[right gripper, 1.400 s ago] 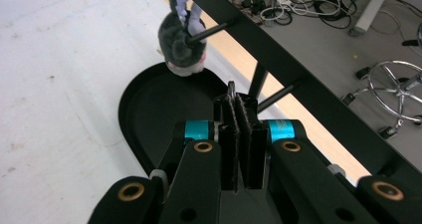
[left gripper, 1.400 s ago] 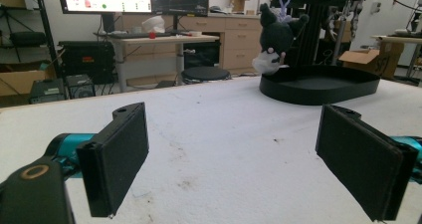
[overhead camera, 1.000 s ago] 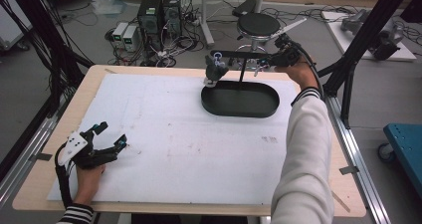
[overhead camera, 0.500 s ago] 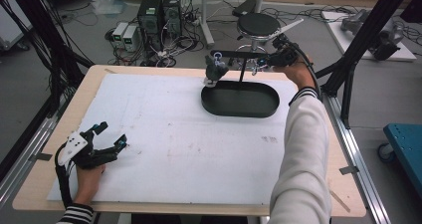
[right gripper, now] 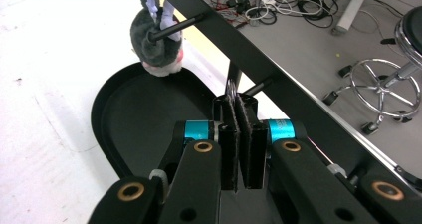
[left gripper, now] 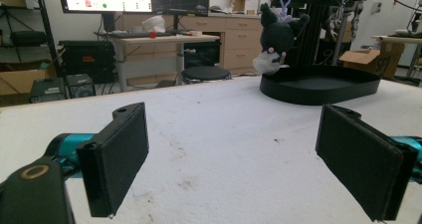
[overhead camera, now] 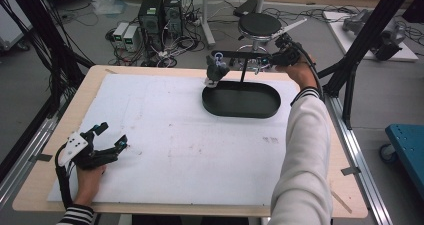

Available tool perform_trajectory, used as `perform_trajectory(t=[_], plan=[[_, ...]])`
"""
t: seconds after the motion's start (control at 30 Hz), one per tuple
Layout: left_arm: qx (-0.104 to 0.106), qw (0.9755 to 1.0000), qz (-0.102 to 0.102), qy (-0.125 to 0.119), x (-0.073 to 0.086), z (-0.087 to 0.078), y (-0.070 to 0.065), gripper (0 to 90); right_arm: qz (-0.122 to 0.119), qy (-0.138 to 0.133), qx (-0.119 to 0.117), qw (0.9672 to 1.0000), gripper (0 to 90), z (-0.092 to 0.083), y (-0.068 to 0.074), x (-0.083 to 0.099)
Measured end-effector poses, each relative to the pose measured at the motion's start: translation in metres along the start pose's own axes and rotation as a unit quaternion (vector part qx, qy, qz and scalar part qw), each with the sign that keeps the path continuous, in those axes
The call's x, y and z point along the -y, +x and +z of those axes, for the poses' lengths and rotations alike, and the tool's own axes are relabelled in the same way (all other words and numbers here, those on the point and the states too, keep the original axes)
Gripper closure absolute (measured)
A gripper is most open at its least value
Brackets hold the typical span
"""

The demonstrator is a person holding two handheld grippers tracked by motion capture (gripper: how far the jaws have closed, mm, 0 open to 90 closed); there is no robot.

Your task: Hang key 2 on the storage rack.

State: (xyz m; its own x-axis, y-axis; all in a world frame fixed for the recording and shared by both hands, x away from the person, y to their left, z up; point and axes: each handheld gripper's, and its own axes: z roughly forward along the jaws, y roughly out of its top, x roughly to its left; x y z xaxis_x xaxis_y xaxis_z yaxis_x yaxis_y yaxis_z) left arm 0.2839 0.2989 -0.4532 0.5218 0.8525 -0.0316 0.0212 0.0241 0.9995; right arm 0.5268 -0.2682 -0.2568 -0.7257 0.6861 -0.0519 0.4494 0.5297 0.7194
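Note:
A dark grey plush toy (overhead camera: 216, 70) hangs by a pale purple clip from a peg at the left end of a black rack rail (overhead camera: 239, 54). The rail stands over an oval black tray (overhead camera: 240, 114). My right gripper (overhead camera: 270, 61) is at the rail's right end, shut at a second peg. In the right gripper view its jaws (right gripper: 241, 102) pinch a thin shiny loop (right gripper: 231, 86); the plush (right gripper: 155, 40) hangs up left. My left gripper (overhead camera: 112, 135) rests open on the white mat near the front left corner. Nothing lies between its pads (left gripper: 234, 164), which face the plush (left gripper: 276, 35) and tray (left gripper: 318, 87).
The white mat (overhead camera: 170, 145) covers most of the wooden table. A black stool (overhead camera: 257, 22), computer boxes (overhead camera: 160, 10) and cables stand on the floor behind the table. A black frame post (overhead camera: 350, 80) rises at the right edge.

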Motion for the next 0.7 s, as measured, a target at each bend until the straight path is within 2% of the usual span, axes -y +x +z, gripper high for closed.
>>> perform_trajectory(t=[0.2,0.5,0.57,0.7], plan=[[0.000,1.0000,0.001,0.000,0.0000,0.0000,-0.0001,13.7,-0.002,-0.001,0.005,1.0000,88.5,-0.0011,0.0000,-0.0003],[0.000,1.0000,0.001,0.000,0.0000,0.0000,-0.0001,13.7,0.006,-0.002,0.034,0.9994,88.1,0.0031,-0.0011,-0.0014],[0.000,1.0000,0.001,0.000,0.0000,0.0000,-0.0002,13.7,0.001,0.000,0.044,0.9990,87.7,0.0046,-0.0015,-0.0014],[0.000,1.0000,0.000,0.000,0.0000,0.0000,0.0000,13.7,0.005,-0.003,0.051,0.9987,87.8,0.0053,-0.0014,-0.0019]])
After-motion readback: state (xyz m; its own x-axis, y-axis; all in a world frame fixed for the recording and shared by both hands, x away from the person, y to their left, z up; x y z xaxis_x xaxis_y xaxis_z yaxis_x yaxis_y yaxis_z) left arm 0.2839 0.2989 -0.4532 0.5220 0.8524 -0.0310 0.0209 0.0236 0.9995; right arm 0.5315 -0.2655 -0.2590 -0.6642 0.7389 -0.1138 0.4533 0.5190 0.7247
